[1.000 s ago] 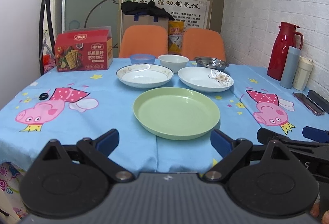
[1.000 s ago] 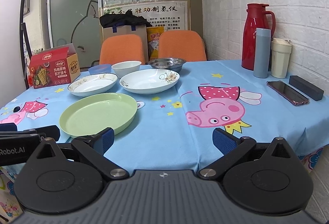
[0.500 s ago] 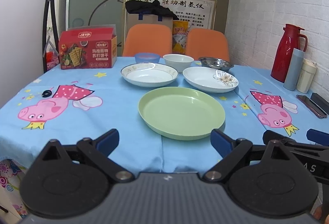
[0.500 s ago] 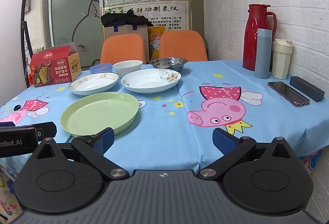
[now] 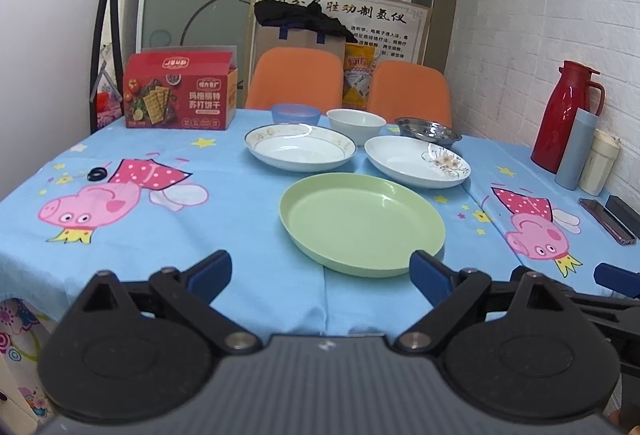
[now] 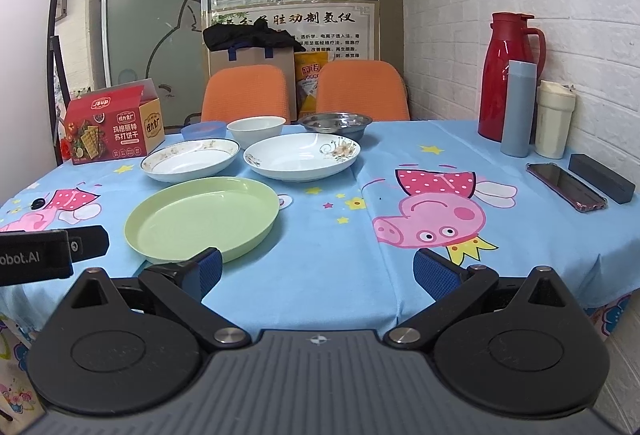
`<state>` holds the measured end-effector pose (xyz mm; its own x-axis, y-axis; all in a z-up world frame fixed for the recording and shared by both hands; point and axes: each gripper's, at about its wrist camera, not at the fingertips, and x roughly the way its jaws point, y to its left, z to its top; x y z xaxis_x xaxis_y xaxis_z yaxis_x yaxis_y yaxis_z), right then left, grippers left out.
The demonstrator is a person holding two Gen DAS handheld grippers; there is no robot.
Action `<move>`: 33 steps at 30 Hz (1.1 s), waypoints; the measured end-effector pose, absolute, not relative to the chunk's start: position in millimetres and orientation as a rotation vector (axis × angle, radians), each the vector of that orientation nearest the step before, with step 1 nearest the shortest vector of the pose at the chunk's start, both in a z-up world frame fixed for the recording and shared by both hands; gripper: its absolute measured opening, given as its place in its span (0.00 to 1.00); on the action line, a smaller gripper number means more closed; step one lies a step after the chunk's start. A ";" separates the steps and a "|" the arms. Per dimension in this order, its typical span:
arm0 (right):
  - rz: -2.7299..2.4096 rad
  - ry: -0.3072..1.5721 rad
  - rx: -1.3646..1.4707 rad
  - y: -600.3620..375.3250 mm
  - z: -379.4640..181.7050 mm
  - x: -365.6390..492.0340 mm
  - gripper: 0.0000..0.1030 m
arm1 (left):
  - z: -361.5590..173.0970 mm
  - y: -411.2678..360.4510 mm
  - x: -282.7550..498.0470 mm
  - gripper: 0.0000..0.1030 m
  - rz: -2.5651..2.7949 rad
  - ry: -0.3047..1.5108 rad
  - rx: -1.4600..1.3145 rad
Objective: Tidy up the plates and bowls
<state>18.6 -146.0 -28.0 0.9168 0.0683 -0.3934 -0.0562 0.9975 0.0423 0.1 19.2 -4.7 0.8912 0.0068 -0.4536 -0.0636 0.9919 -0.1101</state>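
Note:
A light green plate (image 5: 362, 225) (image 6: 202, 217) lies nearest the table's front edge. Behind it sit a gold-rimmed white plate (image 5: 300, 147) (image 6: 190, 159) and a flower-painted white plate (image 5: 416, 161) (image 6: 302, 157). Farther back stand a blue bowl (image 5: 295, 114) (image 6: 202, 130), a white bowl (image 5: 356, 121) (image 6: 256, 129) and a steel bowl (image 5: 427, 129) (image 6: 335, 124). My left gripper (image 5: 322, 275) hangs open just short of the green plate. My right gripper (image 6: 316, 269) is open too, to the right of that plate, holding nothing.
A red cracker box (image 5: 180, 95) stands at the back left. A red thermos (image 6: 508, 79), a blue bottle (image 6: 520, 107) and a cream cup (image 6: 554, 121) line the brick wall on the right, with a phone (image 6: 566, 185) and black case (image 6: 600, 177) nearby. Two orange chairs (image 6: 244, 91) stand behind.
Both grippers have drawn back and drifted slightly; the dishes look a little smaller and sit farther right in the left wrist view. Nothing on the table moved.

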 end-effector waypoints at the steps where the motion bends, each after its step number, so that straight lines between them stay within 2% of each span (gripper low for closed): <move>1: 0.064 0.406 0.029 -145.7 -27.9 18.5 1.00 | -5.0 19.0 0.2 0.88 0.036 0.471 -0.122; 17: 0.063 0.412 0.038 -147.5 -29.6 19.0 1.00 | -9.1 17.7 2.3 0.88 0.039 0.478 -0.109; 33: 0.119 0.447 0.163 -169.3 -53.1 40.7 1.00 | -30.1 21.8 47.6 0.88 0.094 0.569 -0.085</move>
